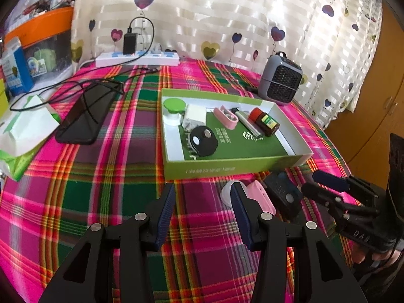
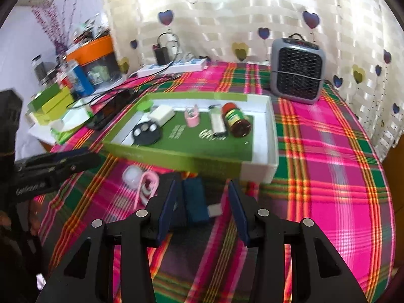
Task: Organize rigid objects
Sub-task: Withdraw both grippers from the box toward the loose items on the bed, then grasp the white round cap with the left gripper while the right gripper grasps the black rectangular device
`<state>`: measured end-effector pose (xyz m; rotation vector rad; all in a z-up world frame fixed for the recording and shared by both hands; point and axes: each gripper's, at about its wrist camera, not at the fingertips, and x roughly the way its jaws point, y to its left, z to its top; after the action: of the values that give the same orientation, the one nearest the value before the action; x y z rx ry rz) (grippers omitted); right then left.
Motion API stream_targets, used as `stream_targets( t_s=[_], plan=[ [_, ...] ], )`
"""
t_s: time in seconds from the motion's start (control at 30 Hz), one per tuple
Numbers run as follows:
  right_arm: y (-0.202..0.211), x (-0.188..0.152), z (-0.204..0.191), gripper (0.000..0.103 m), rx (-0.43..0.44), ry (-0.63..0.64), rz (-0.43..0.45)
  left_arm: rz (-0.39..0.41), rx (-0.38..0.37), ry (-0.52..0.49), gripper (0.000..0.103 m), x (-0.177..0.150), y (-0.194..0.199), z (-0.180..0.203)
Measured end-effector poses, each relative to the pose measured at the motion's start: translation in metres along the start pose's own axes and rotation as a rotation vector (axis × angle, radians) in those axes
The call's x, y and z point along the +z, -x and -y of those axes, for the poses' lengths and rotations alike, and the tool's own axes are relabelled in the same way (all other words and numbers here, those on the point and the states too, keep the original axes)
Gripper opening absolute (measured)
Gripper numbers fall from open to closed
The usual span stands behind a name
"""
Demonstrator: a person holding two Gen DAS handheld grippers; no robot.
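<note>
A shallow green box lies on the plaid cloth. It holds a brown bottle, a silver tube, a pink case, a white adapter, a black round device and a green-capped piece. In front of the box lie a white round lid, a pink case and a dark blue block. My left gripper hangs open over bare cloth, left of the lid. My right gripper is open, straddling the blue block without pressing it.
A grey fan heater stands behind the box. A phone, cables, a tissue pack and a power strip occupy the left and back. Boxes and an orange-lidded container crowd the far left. A wooden cabinet is right.
</note>
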<state>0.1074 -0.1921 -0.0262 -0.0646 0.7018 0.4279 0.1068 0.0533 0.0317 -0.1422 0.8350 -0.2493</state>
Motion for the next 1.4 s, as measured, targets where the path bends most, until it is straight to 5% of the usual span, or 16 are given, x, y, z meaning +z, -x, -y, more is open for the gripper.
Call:
stream_targets(
  t_s=[0.83, 1.27, 1.4],
  plan=[
    [-0.017, -0.010, -0.023, 0.044, 0.020, 0.084, -0.059, -0.065, -0.027, -0.021, 0.045, -0.009, -0.017, 0.017],
    [-0.025, -0.011, -0.040, 0.042, -0.094, 0.227, -0.055, -0.077, -0.022, -0.019, 0.045, -0.009, -0.022, 0.016],
    [-0.023, -0.013, -0.039, 0.033, -0.123, 0.234, -0.053, -0.080, -0.023, -0.018, 0.045, -0.008, -0.023, 0.017]
  ],
)
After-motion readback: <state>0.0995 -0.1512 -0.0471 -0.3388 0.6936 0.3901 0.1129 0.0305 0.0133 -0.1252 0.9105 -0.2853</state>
